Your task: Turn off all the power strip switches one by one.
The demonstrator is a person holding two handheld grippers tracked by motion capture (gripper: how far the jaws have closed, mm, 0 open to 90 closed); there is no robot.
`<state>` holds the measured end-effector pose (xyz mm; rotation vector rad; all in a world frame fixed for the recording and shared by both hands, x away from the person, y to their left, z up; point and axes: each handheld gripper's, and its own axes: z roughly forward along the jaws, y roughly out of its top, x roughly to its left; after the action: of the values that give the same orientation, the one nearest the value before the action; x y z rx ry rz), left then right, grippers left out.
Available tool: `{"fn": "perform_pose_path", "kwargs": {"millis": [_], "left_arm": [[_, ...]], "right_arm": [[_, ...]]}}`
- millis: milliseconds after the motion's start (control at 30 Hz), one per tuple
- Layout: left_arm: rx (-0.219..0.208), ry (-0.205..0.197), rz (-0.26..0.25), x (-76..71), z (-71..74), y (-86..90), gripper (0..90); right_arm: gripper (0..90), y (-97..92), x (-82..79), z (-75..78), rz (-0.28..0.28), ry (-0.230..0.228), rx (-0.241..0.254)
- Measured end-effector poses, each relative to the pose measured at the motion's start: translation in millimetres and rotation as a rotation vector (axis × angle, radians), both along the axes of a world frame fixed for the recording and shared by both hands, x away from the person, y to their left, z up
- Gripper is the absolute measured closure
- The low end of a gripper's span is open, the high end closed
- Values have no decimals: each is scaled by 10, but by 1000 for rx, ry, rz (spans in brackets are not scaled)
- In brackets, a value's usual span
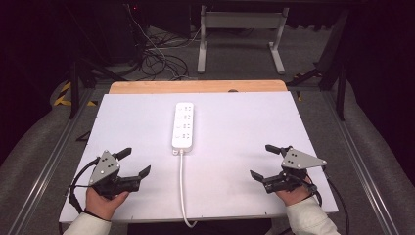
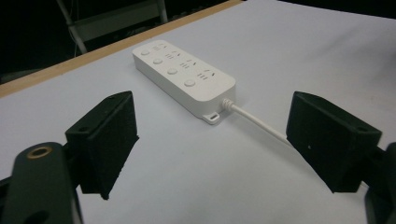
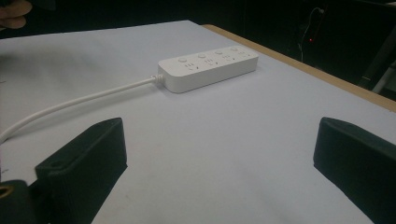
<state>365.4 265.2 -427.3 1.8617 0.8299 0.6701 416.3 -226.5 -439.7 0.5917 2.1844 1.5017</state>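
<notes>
High view, both grippers' jaws wide open, empty, flanking power strip, left gripper view, its mounting tab.

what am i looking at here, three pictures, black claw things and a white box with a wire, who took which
A person sits at a table with a hand-held two-jaw clamp in each hand: the left gripper and the right gripper. The high view comes from a fixed camera above the person, looking forward and down. The other two come from small cameras riding on the grippers, so the black blocks at the bottom of each are that gripper's own jaws. On the white tabletop lies a white power strip with four sockets and four buttons; its cable runs back toward the person and off the table edge. Both grippers are open and hold nothing, one either side of the cable.
</notes>
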Motion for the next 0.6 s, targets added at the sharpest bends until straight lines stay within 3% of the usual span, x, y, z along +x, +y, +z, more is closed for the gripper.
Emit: {"fn": "perform_pose_path", "kwargs": {"millis": [67,167,400,533,600], "left_arm": [[-2,5,-11,3,28,-13,201],[28,10,-10,40,67,-29,279],[11,51,-33,174,161,-63,332],[61,49,-33,255,233,-120,345],[66,51,-32,308,261,-152,366]], "right_arm": [[32,0,-1,-1,2,1,-1],[33,1,0,0,1,2,-1],[35,6,2,-8,2,10,-1],[36,5,2,-11,1,13,-1],[36,6,6,-13,4,12,2]]}}
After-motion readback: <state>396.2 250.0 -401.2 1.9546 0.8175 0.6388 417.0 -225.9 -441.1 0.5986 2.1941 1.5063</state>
